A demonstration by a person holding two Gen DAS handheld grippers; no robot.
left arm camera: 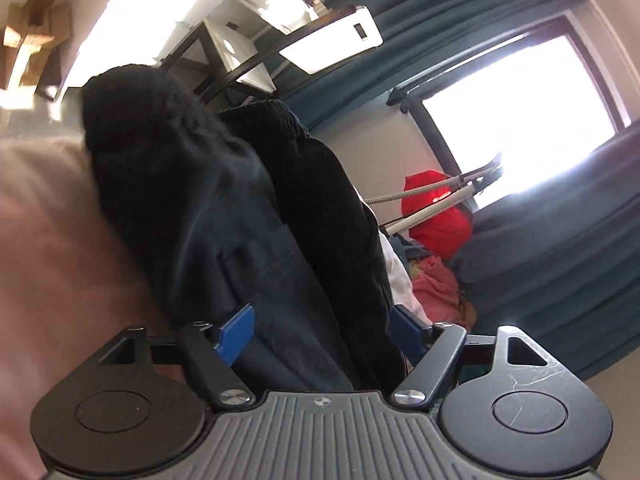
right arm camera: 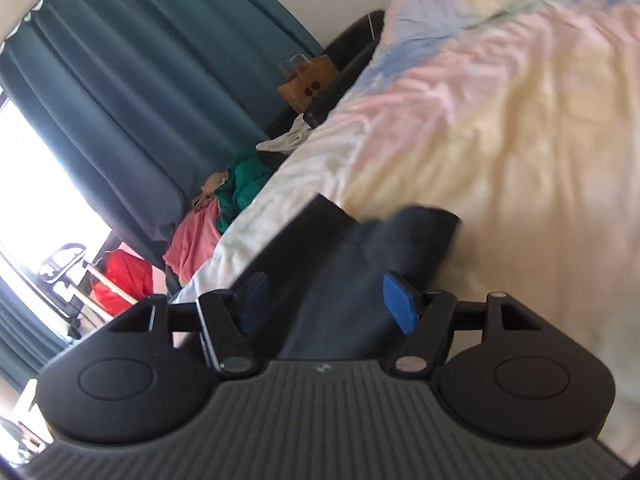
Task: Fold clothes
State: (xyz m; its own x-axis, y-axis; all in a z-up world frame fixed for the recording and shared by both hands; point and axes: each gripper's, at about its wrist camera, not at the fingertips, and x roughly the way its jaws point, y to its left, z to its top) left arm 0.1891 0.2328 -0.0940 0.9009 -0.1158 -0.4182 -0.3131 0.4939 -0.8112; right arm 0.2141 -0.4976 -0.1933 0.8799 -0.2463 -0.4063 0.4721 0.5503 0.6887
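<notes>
Dark garment (left arm camera: 248, 216) between both spread tools

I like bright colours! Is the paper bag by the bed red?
No, the paper bag standing beside the bed is plain brown with handles on top.

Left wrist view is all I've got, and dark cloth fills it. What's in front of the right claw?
Observer: The right claw is open, with a dark garment running between its jaws.
Operator: What's beyond that garment?
Observer: A rumpled bedspread in pale pink, yellow and blue, blurred in this frame.
Operator: Anything past the edge of the bed?
Observer: A brown paper bag stands on the far side, and a green garment lies bunched beside the bed.
</notes>
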